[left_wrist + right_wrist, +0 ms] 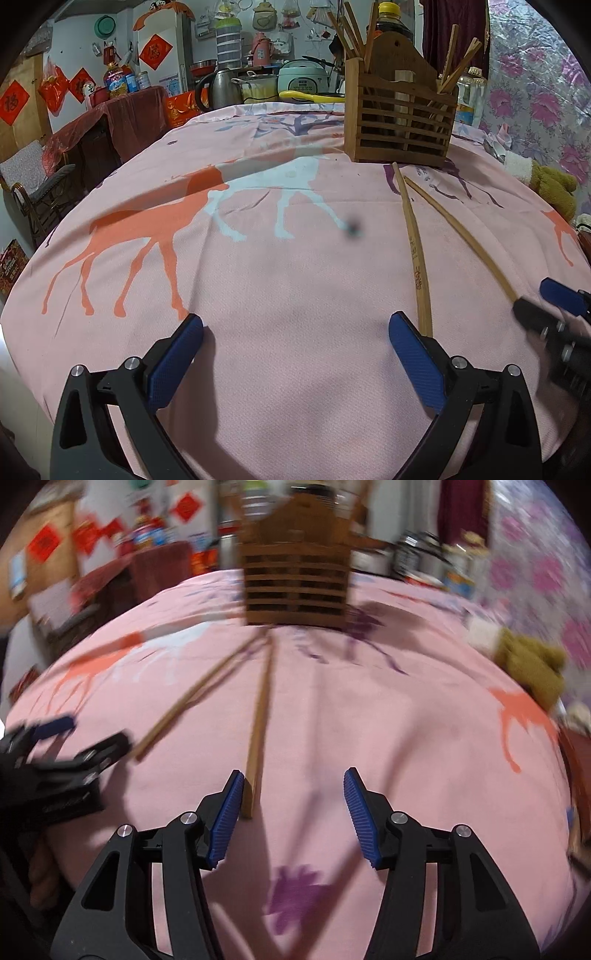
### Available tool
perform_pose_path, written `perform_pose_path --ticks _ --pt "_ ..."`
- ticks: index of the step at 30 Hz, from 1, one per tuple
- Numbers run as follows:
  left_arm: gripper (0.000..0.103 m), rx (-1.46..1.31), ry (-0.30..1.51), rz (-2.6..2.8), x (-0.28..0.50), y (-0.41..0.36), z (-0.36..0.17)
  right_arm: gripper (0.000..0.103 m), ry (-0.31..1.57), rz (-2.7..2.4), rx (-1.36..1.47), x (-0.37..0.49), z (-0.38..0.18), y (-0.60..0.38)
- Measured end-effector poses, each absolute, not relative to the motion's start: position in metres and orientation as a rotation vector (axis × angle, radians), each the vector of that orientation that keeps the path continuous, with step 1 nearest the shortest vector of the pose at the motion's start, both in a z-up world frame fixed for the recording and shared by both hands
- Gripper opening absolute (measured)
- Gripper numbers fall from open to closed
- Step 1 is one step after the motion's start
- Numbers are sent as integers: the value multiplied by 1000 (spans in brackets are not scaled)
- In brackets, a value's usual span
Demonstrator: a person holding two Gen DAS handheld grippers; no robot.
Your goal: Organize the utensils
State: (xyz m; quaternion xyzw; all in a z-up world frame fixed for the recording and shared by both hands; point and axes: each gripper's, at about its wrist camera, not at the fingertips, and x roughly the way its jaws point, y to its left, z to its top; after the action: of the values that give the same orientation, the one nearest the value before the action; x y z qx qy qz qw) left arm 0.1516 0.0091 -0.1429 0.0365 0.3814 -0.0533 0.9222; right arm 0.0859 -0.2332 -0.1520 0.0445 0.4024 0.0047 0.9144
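Bearing red characters, illegible: left chopstick (417, 251).

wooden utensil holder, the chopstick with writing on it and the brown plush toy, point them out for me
wooden utensil holder (400, 127), left wrist view, on its slatted front.
chopstick with writing (416, 258), left wrist view, mid-shaft above the markings.
brown plush toy (554, 186), left wrist view, on its body.

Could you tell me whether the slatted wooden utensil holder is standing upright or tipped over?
Upright: the slatted wooden utensil holder stands on its base on the pink cloth, chopsticks pointing up from it.
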Motion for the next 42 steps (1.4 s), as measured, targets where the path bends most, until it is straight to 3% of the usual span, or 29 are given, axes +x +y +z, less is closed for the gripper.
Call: perform_pose_path --ticks 7,14,17,19,22,30,42 --pt "99 74 784 -109 152 9 -143 51 771 31 168 79 -145 -246" --pt "99 74 784 -109 152 9 -143 56 802 49 192 83 -150 -248" --pt "99 75 785 -107 151 9 -142 63 801 57 195 82 -150 -248" --pt "99 70 784 -105 150 10 -142 78 794 56 193 81 -150 -247" --pt "99 71 784 -104 150 10 -142 89 774 57 203 78 -148 -248" --pt "98 129 761 -81 138 4 -138 96 736 30 264 68 -146 -261" --pt "98 187 709 -190 121 -17 -129 96 788 39 310 74 -152 -267"
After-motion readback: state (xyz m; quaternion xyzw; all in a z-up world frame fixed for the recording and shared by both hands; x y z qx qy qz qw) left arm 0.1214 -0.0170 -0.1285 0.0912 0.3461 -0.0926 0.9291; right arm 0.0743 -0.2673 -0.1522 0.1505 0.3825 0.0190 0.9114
